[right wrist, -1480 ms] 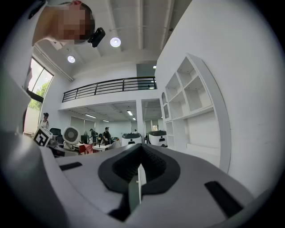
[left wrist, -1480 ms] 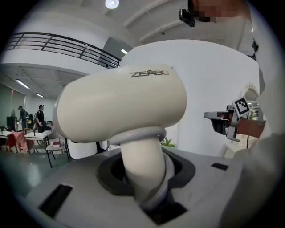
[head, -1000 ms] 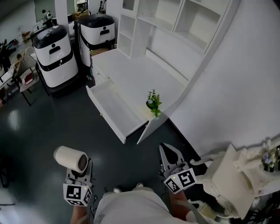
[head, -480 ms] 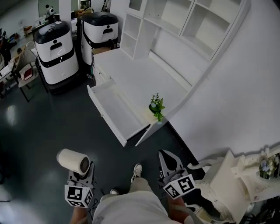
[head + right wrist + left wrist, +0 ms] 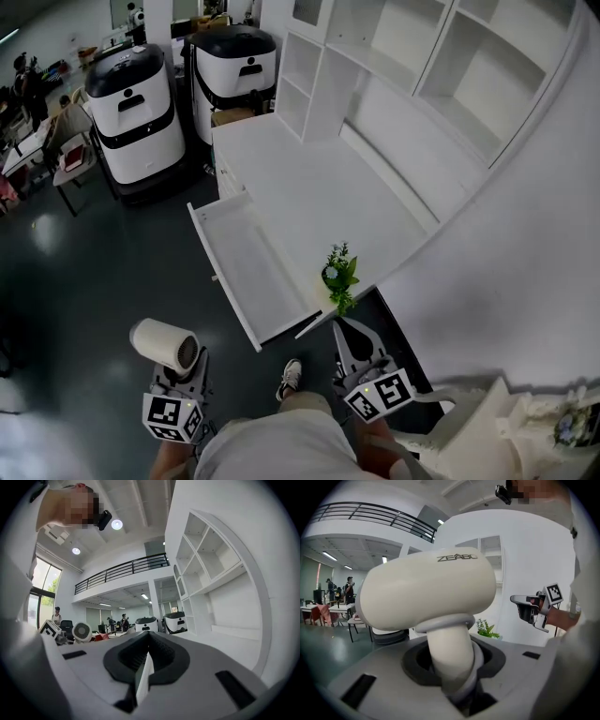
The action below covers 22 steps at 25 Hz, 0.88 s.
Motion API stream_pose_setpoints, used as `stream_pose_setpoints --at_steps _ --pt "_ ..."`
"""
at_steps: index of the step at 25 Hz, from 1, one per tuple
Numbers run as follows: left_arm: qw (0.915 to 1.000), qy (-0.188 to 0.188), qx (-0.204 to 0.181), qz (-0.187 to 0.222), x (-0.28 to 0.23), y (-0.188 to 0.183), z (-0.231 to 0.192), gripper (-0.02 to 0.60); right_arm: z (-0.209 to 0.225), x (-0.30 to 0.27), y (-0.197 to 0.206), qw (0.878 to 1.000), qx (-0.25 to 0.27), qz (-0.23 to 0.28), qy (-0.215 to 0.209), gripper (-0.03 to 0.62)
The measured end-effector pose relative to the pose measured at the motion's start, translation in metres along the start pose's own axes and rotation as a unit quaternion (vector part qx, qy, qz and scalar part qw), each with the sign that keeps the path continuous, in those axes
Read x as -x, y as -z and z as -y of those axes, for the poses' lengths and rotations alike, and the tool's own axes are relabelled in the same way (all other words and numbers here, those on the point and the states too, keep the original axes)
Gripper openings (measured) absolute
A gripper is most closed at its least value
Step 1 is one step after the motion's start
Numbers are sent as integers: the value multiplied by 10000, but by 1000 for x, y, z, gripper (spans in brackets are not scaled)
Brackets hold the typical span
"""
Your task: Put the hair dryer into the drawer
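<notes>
A cream hair dryer with a round barrel stands in my left gripper, low and left in the head view. In the left gripper view the jaws are shut on the hair dryer's handle, and the barrel fills the frame above my left gripper. The white drawer hangs open from the desk, just ahead of both grippers. My right gripper is shut with nothing in it, close to the desk's near corner. The right gripper view shows its jaws pressed together and the hair dryer off to the left.
A small potted plant sits on the white desk top at its near corner. White shelves rise behind. Two white and black machines stand beyond the desk. An ornate white chair is at the lower right.
The desk and open drawer have come nearer, lower in the head view; both grippers have moved toward them. The left grip on the hair dryer is unchanged.
</notes>
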<state>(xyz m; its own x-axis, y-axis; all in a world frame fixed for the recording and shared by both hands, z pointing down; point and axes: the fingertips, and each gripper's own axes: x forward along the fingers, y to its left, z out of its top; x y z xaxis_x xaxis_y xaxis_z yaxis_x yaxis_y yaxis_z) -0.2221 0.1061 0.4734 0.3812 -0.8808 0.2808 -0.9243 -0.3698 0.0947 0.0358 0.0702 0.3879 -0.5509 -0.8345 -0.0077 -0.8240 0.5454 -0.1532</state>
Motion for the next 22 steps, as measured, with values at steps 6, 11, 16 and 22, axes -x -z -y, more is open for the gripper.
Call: stream_pose_setpoints --at_steps 6,11,16,22 --pt "9996 -251 69 -83 -85 -30 20 141 82 -52 -14 9992 -101 -42 -376 8" --pt "9980 -503 231 -297 -139 -40 25 141 126 -82 -8 9969 -267 -203 -716 8" --pt "9953 -773 296 -493 -164 -40 22 143 140 -110 5 9921 -430 -377 -1114 8" --pt "9915 -886 605 -738 -176 -21 13 143 119 -137 12 9858 -414 -556 -1532 8"
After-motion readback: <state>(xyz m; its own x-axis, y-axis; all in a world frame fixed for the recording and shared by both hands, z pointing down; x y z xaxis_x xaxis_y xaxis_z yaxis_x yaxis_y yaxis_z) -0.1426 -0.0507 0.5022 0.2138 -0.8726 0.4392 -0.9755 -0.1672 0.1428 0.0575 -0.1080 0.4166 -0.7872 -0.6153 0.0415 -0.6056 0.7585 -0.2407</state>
